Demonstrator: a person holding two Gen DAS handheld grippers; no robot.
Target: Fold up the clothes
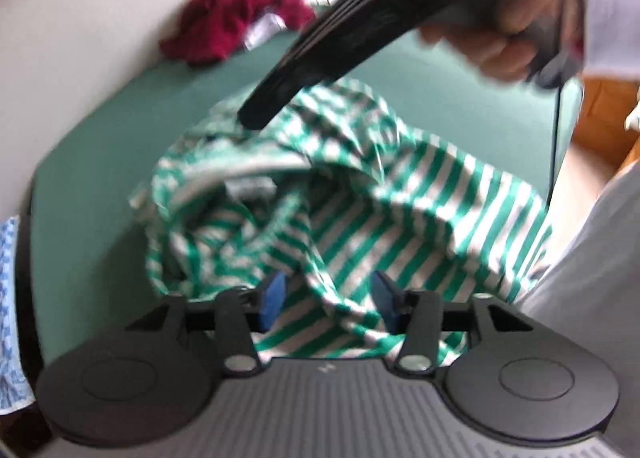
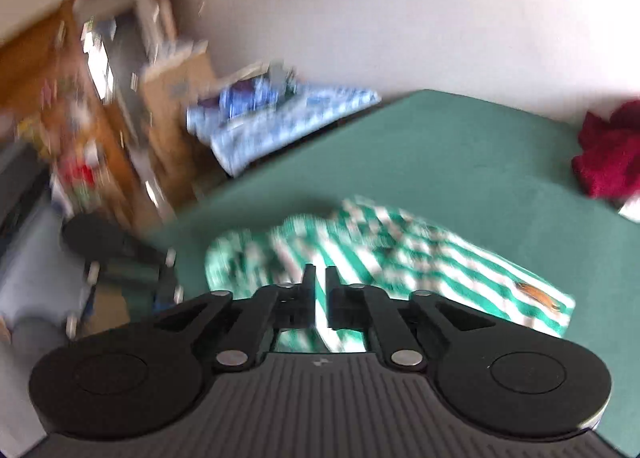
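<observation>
A green-and-white striped shirt [image 1: 360, 197] lies crumpled on the green table [image 1: 100, 161]. My left gripper [image 1: 326, 298] is open, its blue pads on either side of a fold of the shirt at the near edge. My right gripper [image 1: 256, 117] comes down from the upper right and its tip is on the shirt's far part. In the right wrist view the right gripper [image 2: 319, 290] is shut on a fold of the striped shirt [image 2: 400, 258], which spreads over the green table [image 2: 440, 161]. Both views are blurred.
A dark red garment [image 1: 236, 23] lies at the table's far edge by the wall; it also shows in the right wrist view [image 2: 608, 153]. A blue patterned cloth [image 2: 280, 117] and wooden furniture [image 2: 120, 117] stand beyond the table. The left gripper's body [image 2: 112, 242] is at the table's left edge.
</observation>
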